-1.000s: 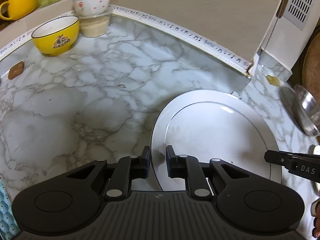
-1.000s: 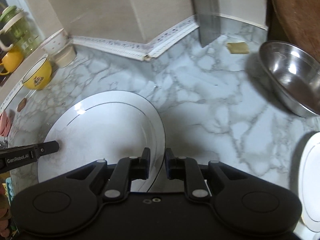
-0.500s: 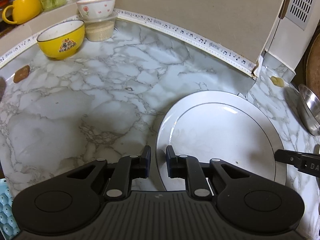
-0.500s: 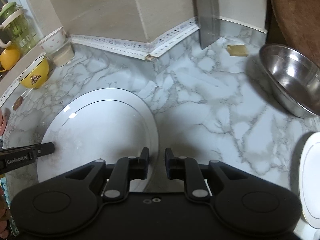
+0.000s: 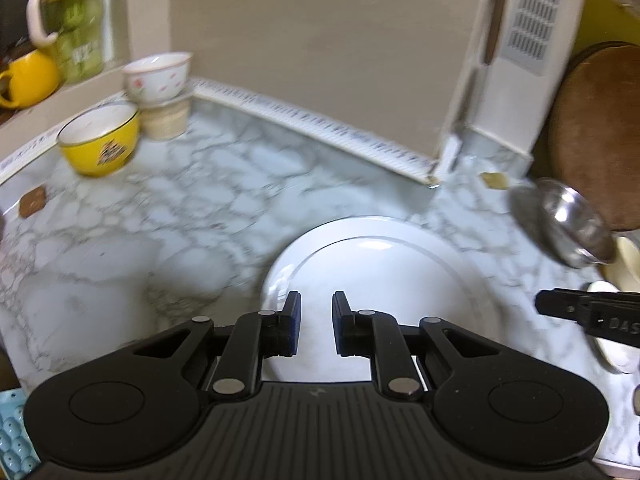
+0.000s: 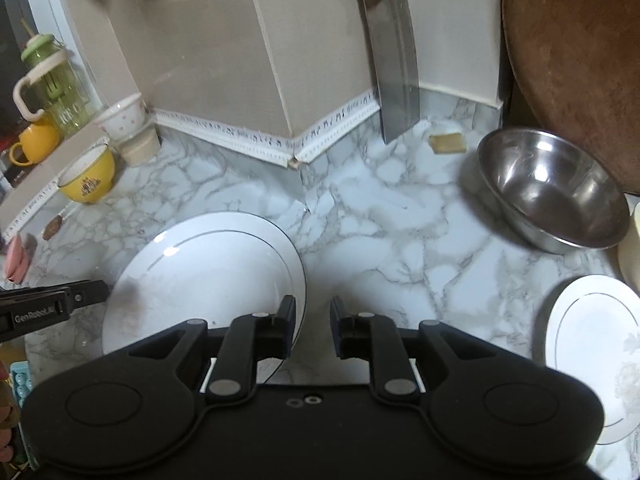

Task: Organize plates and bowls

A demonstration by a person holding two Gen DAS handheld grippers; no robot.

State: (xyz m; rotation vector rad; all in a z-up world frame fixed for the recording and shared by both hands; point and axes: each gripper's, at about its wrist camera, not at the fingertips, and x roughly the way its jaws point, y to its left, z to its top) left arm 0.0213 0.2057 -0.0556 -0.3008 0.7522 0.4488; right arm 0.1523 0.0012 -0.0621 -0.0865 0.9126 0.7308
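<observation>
A marble counter (image 6: 400, 248) seen from two gripper cameras. A large white plate (image 6: 208, 268) lies flat and bare on the counter, holding nothing. In the right wrist view it sits at about 9 o'clock of the right gripper (image 6: 313, 328), whose left finger overlaps the plate's right rim. That gripper is released, its jaws parted around nothing. In the left wrist view the same large white plate (image 5: 384, 280) lies straight ahead at 12 o'clock of the left gripper (image 5: 316, 322), also released with a gap between its fingers, gripping nothing.

A steel bowl (image 6: 552, 192) stands empty at 2 o'clock in the right wrist view, just before a round wooden board (image 6: 576, 60) leaning on the wall. A second white plate (image 6: 592, 344) lies at 3 o'clock, near the counter's right side. At 10 o'clock a yellow bowl (image 6: 86, 178) appears empty; behind it a small white bowl (image 6: 120, 120) sits stacked on a beige cup (image 6: 140, 146), by the wall trim. A cleaver (image 6: 396, 68) leans on the wall at 12 o'clock.

Bare marble lies between the large plate and the steel bowl, and between the plate and the yellow bowl.

Compared with half a second ago, both cameras sit further back and higher: the plate looks smaller, more of the wall shows, and the left wrist view is now motion-blurred.
</observation>
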